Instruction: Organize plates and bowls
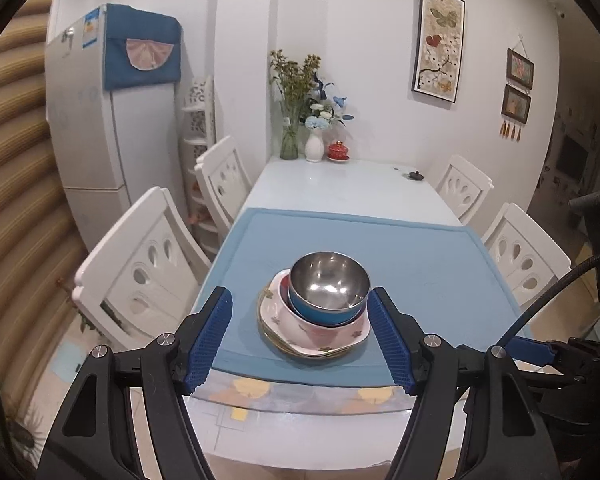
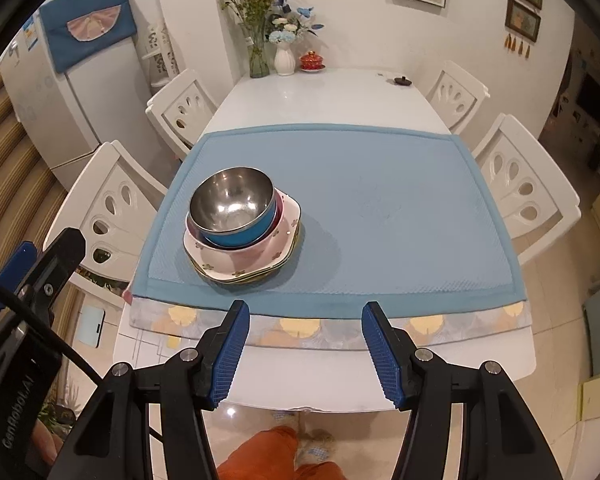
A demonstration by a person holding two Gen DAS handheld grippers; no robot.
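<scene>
A stack stands on the blue mat. A steel bowl with a blue outside nests on top, in a red-rimmed bowl. Below lie pink flowered plates. My left gripper hangs open in front of the stack, its blue fingers apart from it on both sides. My right gripper is open over the table's near edge, right of the stack, with nothing between its pads. The left gripper also shows at the left of the right wrist view.
White chairs flank the white table. Flower vases, a red lidded cup and a small dark object sit at its far end. A fridge stands left. The person's orange-clad leg is below.
</scene>
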